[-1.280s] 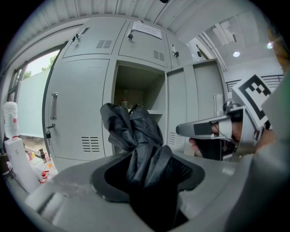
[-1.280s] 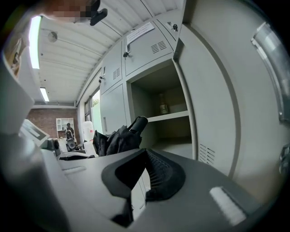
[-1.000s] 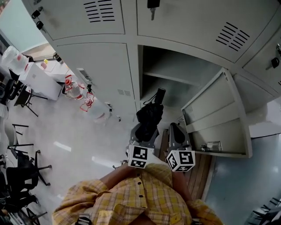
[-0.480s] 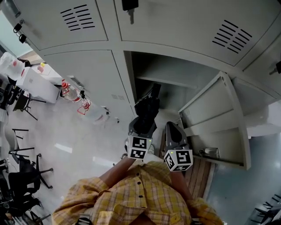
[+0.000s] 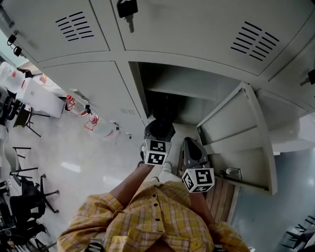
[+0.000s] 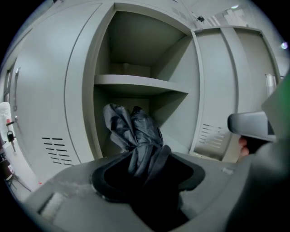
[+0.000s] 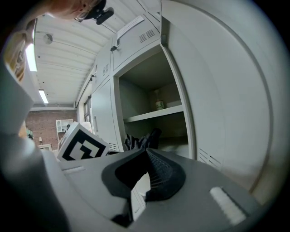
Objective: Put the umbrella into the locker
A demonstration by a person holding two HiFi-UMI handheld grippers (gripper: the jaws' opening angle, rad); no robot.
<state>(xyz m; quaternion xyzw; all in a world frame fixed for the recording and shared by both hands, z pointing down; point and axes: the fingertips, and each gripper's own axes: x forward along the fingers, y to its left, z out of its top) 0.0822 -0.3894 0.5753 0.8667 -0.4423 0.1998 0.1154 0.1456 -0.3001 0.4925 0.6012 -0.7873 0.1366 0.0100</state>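
A black folded umbrella (image 6: 135, 131) sticks up out of my left gripper (image 6: 145, 170), which is shut on its lower part. In the head view the umbrella (image 5: 165, 115) reaches into the dark lower compartment of the open grey locker (image 5: 147, 83), below its shelf (image 5: 179, 93). The left gripper (image 5: 159, 132) sits at the locker's mouth. My right gripper (image 5: 190, 143) hovers just to its right, in front of the swung-out door (image 5: 236, 130). In the right gripper view its pads (image 7: 156, 174) meet with nothing between them, and the umbrella (image 7: 142, 138) shows beyond.
The door stands open to the right. Shut lockers flank the open one, and a key (image 5: 127, 10) hangs in the one above. Water bottles (image 5: 74, 103) and white boxes (image 5: 42, 93) line the left floor; chairs (image 5: 24, 206) stand further left. A small item (image 7: 158, 104) rests on the shelf.
My left gripper has carried the umbrella forward, so its top is now inside the lower compartment. The right gripper followed slightly and stays shut.
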